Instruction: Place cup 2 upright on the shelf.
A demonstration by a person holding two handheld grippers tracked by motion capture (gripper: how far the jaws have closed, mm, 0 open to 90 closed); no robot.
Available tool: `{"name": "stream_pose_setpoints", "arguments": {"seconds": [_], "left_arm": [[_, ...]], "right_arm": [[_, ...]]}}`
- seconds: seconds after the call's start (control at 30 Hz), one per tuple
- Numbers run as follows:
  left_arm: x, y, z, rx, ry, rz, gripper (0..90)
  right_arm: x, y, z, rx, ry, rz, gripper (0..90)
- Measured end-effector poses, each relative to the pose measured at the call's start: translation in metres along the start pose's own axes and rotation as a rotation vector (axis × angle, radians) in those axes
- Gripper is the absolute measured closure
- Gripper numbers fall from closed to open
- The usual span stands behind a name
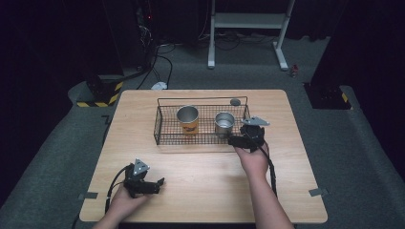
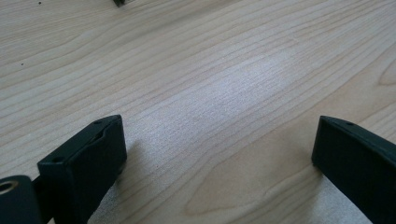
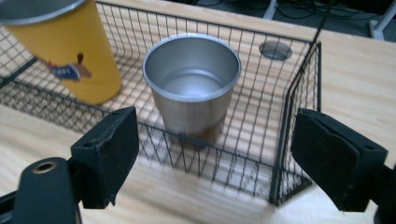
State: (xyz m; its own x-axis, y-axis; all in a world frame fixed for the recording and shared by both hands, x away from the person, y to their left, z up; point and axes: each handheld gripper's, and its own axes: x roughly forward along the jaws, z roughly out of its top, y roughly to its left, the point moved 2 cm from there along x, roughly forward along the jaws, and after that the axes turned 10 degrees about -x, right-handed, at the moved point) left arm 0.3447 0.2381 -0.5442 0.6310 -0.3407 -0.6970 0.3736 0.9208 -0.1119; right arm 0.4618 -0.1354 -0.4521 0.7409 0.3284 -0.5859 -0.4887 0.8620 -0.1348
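A black wire basket (image 1: 165, 125) (image 3: 299, 98) stands at the middle back of the wooden table. Inside it stand a yellow cup (image 1: 188, 119) (image 3: 70, 51) on the left and a plain steel cup (image 1: 224, 123) (image 3: 192, 84) on the right, both upright. My right gripper (image 1: 239, 140) (image 3: 215, 163) hovers open just outside the basket's near right corner, jaws wide apart, the steel cup straight ahead of them. My left gripper (image 1: 155, 183) (image 2: 219, 158) rests open low over bare wood near the front left, with nothing between its jaws.
A round grey grommet (image 1: 235, 101) (image 3: 275, 49) is set in the table (image 1: 200, 186) behind the basket. Tape tabs mark the front corners. Beyond the far edge are a white frame stand (image 1: 248, 28), cables and hazard-striped bases on the floor.
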Motion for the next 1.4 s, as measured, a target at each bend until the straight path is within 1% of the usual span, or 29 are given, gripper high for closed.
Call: {"name": "stream_pose_setpoints", "arguments": {"seconds": [0.13, 0.17, 0.3, 0.33, 0.43, 0.57, 0.6, 0.73, 0.8, 0.83, 0.87, 0.9, 0.93, 1.0, 1.03, 1.13, 1.4], "left_arm": [[0.0, 0.0, 0.0, 0.001, 0.0, 0.001, 3.5], [0.0, 0.0, 0.0, 0.001, 0.0, 0.001, 3.5], [0.0, 0.0, 0.0, 0.001, 0.0, 0.001, 3.5], [0.0, 0.0, 0.0, -0.003, -0.001, -0.001, 3.5], [0.001, -0.001, 0.0, -0.013, -0.001, 0.003, 3.5], [0.001, -0.001, 0.0, -0.012, 0.001, 0.004, 3.4], [0.001, -0.001, 0.0, -0.013, 0.001, 0.004, 3.5], [0.001, -0.001, 0.0, -0.012, 0.001, 0.004, 3.5], [0.001, -0.001, 0.0, -0.012, 0.001, 0.004, 3.4], [0.001, -0.001, 0.0, -0.013, 0.001, 0.004, 3.5], [0.001, -0.001, 0.0, -0.012, 0.001, 0.004, 3.4], [0.001, -0.001, 0.0, -0.012, 0.001, 0.004, 3.5], [0.001, -0.001, 0.0, -0.012, 0.001, 0.004, 3.4], [0.001, -0.001, 0.0, -0.012, 0.001, 0.003, 3.5], [0.001, -0.001, 0.0, -0.014, 0.001, 0.002, 3.4], [0.001, -0.001, 0.001, -0.012, -0.001, 0.001, 3.4], [0.001, -0.001, 0.001, -0.014, -0.001, 0.002, 3.5]], "right_arm": [[-0.009, -0.001, -0.017, -0.007, 0.007, -0.007, 16.1], [-0.011, -0.002, -0.022, -0.015, 0.008, -0.009, 16.2], [-0.019, -0.004, -0.046, -0.015, 0.032, -0.015, 16.5], [-0.02, -0.005, -0.05, -0.023, 0.032, -0.017, 16.5], [-0.025, -0.006, -0.069, -0.025, 0.056, -0.026, 16.4], [-0.032, -0.007, -0.095, -0.019, 0.086, -0.026, 16.3], [-0.033, -0.007, -0.102, -0.025, 0.093, -0.029, 16.2], [-0.039, -0.007, -0.127, -0.021, 0.135, -0.032, 15.8], [-0.041, -0.007, -0.139, -0.024, 0.16, -0.042, 15.1], [-0.044, -0.007, -0.141, -0.017, 0.156, -0.039, 15.2], [-0.047, -0.007, -0.143, -0.016, 0.157, -0.049, 15.2], [-0.05, -0.008, -0.145, -0.038, 0.153, -0.06, 15.2], [-0.052, -0.009, -0.147, -0.037, 0.151, -0.059, 15.2], [-0.053, -0.011, -0.149, 0.004, 0.162, -0.025, 14.7], [-0.053, -0.013, -0.149, 0.016, 0.165, -0.021, 14.3], [-0.052, -0.012, -0.149, 0.016, 0.165, -0.028, 14.0], [-0.052, -0.012, -0.149, 0.014, 0.167, -0.028, 13.9]]}}
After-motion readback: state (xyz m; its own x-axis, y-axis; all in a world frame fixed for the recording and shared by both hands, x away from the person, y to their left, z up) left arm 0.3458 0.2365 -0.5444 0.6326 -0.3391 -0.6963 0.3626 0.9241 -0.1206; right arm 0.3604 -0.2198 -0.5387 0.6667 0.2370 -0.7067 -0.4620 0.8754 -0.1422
